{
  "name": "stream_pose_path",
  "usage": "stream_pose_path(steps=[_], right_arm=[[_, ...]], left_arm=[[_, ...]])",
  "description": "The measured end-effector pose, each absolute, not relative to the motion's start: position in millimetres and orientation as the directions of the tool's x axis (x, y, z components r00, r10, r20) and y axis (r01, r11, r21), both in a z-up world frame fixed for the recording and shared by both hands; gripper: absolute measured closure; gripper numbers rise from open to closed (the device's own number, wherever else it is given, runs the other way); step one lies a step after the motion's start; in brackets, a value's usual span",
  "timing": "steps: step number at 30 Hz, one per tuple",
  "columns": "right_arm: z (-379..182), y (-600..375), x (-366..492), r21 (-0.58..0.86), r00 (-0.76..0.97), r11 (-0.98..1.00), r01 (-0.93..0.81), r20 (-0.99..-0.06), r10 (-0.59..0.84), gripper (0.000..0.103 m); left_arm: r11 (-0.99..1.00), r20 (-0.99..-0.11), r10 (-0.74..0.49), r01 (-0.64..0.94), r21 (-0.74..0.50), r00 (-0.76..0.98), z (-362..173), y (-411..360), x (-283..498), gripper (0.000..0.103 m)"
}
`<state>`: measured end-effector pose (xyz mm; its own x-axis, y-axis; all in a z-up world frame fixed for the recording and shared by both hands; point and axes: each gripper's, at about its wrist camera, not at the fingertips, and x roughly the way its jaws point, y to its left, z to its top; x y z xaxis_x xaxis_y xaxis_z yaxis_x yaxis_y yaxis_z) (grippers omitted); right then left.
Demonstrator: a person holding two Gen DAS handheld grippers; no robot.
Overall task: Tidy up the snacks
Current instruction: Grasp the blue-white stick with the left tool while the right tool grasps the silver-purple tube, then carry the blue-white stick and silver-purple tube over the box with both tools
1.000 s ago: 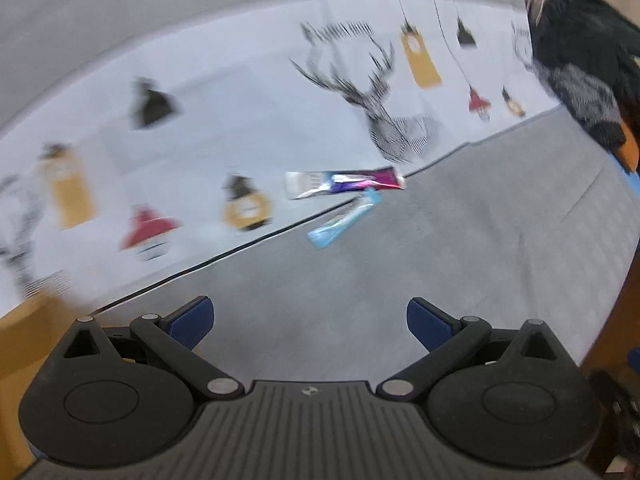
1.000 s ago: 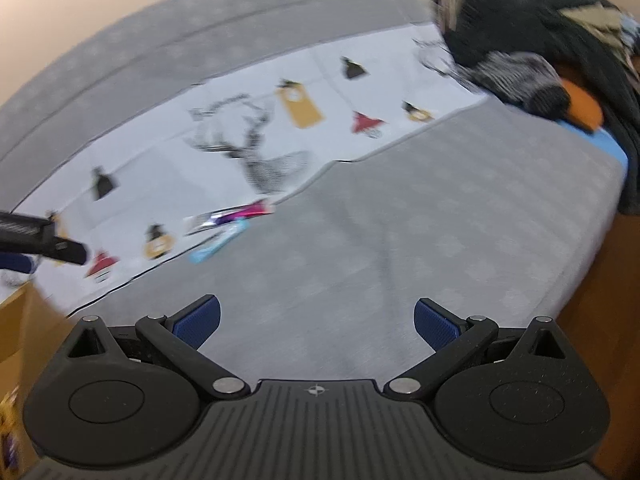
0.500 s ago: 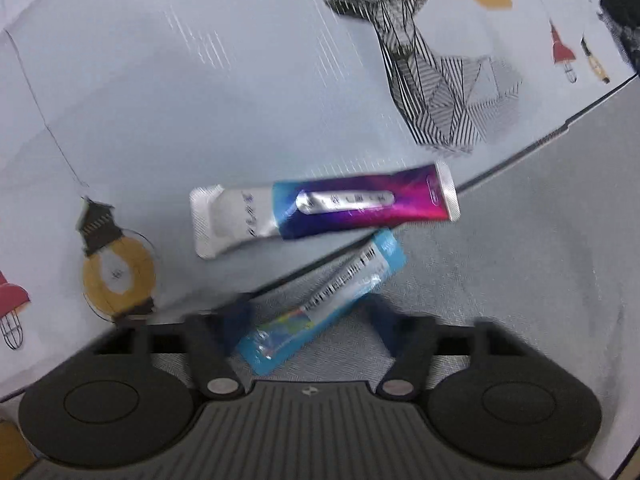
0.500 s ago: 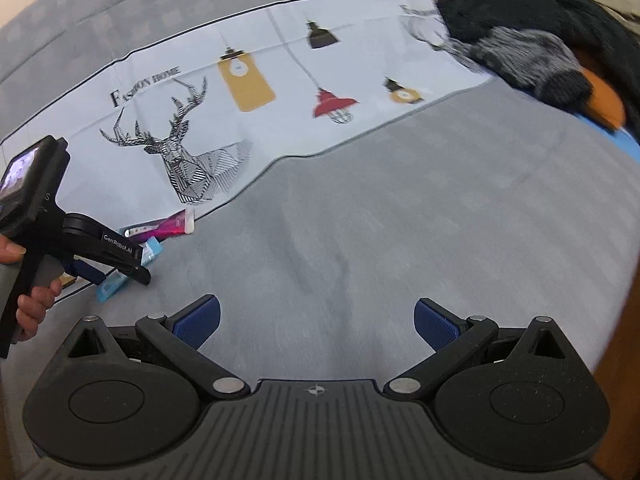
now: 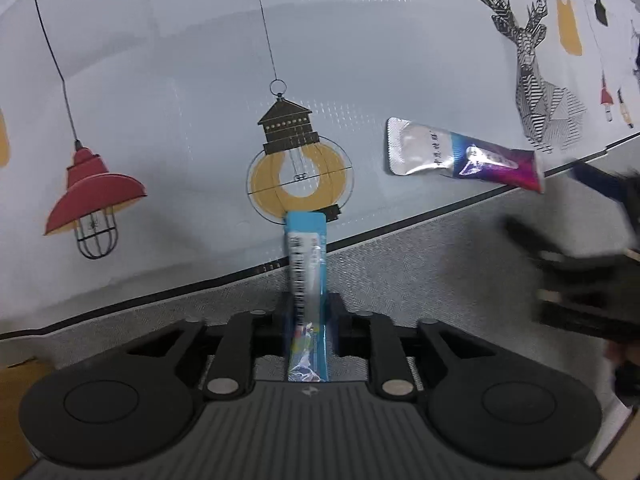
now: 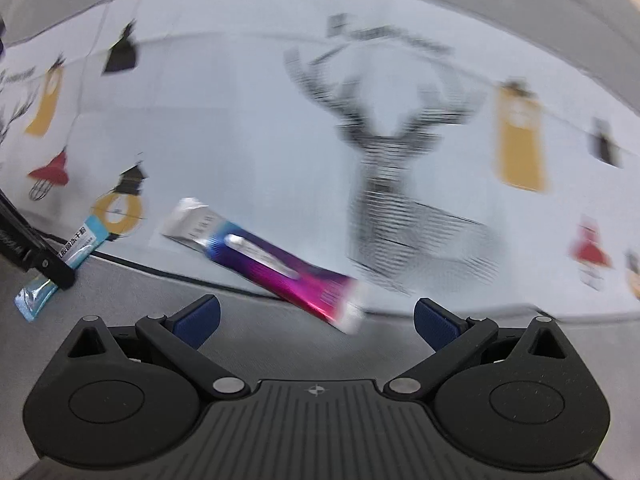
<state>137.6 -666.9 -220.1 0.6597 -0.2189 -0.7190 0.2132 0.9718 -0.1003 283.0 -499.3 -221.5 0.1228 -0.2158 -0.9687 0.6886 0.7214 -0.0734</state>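
Note:
A slim blue snack stick (image 5: 306, 256) lies across the black hem of the printed cloth, lengthwise between the pads of my left gripper (image 5: 308, 308). Its jaws are closing and the pads sit tight against both sides of the stick. From the right wrist view the same stick (image 6: 82, 242) pokes out past the left gripper's finger (image 6: 48, 270). A silver, blue and magenta snack packet (image 5: 464, 158) lies free on the cloth. My right gripper (image 6: 316, 316) hangs open just short of that packet (image 6: 264, 264), nothing between its pads.
A white cloth (image 5: 180, 100) printed with lamps and a striped deer (image 5: 536, 80) covers a grey woven surface (image 5: 420, 256). A brown cardboard edge (image 5: 16, 384) shows at the lower left. The right gripper appears blurred at the right edge (image 5: 580, 280).
My left gripper dropped to the blue stick and its jaws came in around it. The right gripper swung left and down toward the magenta packet, staying open.

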Motion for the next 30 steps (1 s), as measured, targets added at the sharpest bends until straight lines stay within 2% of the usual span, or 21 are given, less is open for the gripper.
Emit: stream_pose_path(steps=[2,4,5,6,7,8,9,11,13,15,17,22,30], right_arm=[[-228.7,-661.3,158.9,-0.141,0.65,0.972,0.187,-0.724,-0.23,0.001],[-235.4,-662.1,175.9,-0.141,0.641,0.973,0.185,-0.733,-0.228,0.001],[-235.8,-665.3,180.2,-0.11,0.653,0.975,0.195,-0.727,-0.213,0.002],[-236.0,-668.4,184.3,-0.081,0.647,0.977,0.197,-0.738,-0.192,0.004],[-233.9,-670.9,184.4,-0.044,0.65,0.98,0.196,-0.742,-0.164,0.016],[-230.4,-671.9,182.1,-0.016,0.663,0.981,0.194,-0.735,-0.143,0.039],[-227.6,-670.5,179.8,-0.019,0.665,0.981,0.191,-0.733,-0.144,0.051],[-224.0,-668.3,175.3,-0.03,0.652,0.979,0.2,-0.742,-0.156,0.064],[-218.8,-665.5,167.2,-0.035,0.646,0.97,0.241,-0.74,-0.187,0.07],[-209.1,-663.0,151.2,0.009,0.661,0.956,0.292,-0.724,-0.196,0.08],[-196.6,-657.8,130.0,0.079,0.688,0.938,0.339,-0.7,-0.19,0.082],[-166.3,-620.5,77.1,0.152,0.725,0.9,0.408,-0.653,-0.219,0.083],[-92.5,-520.4,-1.3,0.245,0.785,0.869,0.43,-0.576,-0.226,0.083]], left_arm=[[0.72,-0.966,-0.24,0.684,-0.113,0.094,-221.4,-501.5,284.3,0.047],[0.712,-0.962,-0.261,0.688,-0.142,0.073,-222.0,-503.9,283.2,0.036],[0.712,-0.963,-0.255,0.691,-0.124,0.09,-220.9,-507.1,276.1,0.045],[0.707,-0.961,-0.249,0.701,-0.093,0.124,-218.8,-510.3,267.5,0.058],[0.697,-0.958,-0.249,0.713,-0.078,0.139,-218.0,-509.0,265.6,0.094],[0.7,-0.959,-0.256,0.707,-0.099,0.119,-217.9,-507.4,265.9,0.093],[0.725,-0.96,-0.262,0.678,-0.126,0.102,-218.0,-500.9,268.5,0.094],[0.743,-0.956,-0.267,0.658,-0.122,0.124,-213.6,-491.3,268.2,0.094],[0.751,-0.949,-0.28,0.649,-0.121,0.147,-204.6,-478.2,264.5,0.094],[0.749,-0.94,-0.303,0.648,-0.134,0.155,-191.6,-465.2,257.7,0.094],[0.744,-0.931,-0.32,0.656,-0.13,0.179,-175.7,-450.0,244.2,0.094],[0.748,-0.911,-0.34,0.654,-0.112,0.232,-130.5,-423.0,203.0,0.094],[0.758,-0.871,-0.382,0.644,-0.105,0.308,-52.6,-336.8,134.0,0.094]])
